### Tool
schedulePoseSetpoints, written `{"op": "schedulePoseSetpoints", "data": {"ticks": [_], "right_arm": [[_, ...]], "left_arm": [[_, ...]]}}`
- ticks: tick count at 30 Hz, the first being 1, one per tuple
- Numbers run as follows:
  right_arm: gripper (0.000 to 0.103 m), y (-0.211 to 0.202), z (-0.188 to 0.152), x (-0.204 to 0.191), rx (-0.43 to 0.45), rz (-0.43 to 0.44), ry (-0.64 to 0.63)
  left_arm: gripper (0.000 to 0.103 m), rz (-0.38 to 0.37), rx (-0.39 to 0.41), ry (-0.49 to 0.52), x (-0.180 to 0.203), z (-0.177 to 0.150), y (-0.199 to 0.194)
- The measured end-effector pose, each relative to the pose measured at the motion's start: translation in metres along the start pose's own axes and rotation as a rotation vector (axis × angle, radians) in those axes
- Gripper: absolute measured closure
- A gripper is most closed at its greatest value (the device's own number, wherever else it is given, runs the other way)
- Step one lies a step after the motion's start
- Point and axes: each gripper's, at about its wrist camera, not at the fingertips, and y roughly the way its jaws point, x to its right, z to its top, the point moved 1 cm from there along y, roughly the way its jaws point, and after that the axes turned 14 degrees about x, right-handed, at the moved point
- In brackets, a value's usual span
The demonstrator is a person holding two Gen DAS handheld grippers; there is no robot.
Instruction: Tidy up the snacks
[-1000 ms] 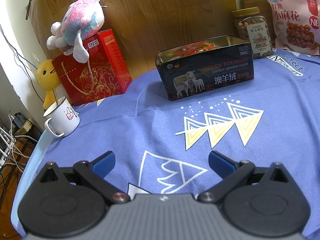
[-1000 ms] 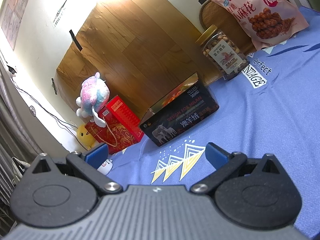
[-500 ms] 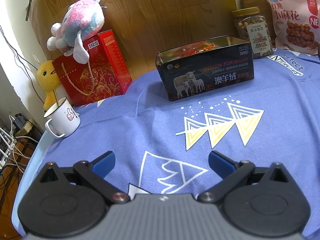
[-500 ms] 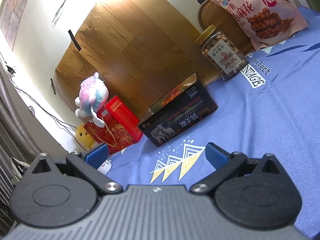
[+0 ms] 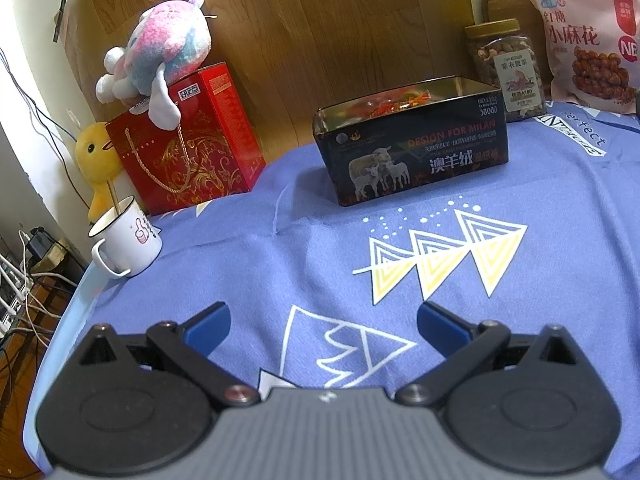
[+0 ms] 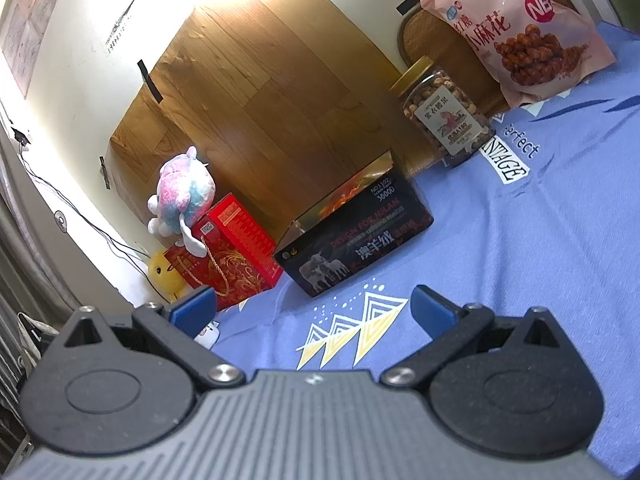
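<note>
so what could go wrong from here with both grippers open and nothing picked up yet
The nut jar stands close behind the open tin, so reaching for it from the front could knock the tin or spill the wrappers inside. The pink snack bag leans upright at the back and may slump or slip if pinched low. The loose tablecloth could bunch if the tin is dragged rather than lifted.

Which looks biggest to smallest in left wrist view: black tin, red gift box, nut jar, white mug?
1. black tin
2. red gift box, close to the tin in apparent size
3. and 4. nut jar and white mug: look alike; the mug sits nearer the camera, so unranked.
</note>
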Motion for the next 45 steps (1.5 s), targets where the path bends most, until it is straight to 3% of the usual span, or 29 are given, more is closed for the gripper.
{"op": "schedulePoseSetpoints", "data": {"ticks": [45], "right_arm": [[0.000, -0.0028, -0.0030, -0.0002, 0.022, -0.004, -0.020]], "left_arm": [[0.000, 0.006, 0.013, -0.019, -0.0017, -0.0011, -0.0030]]}}
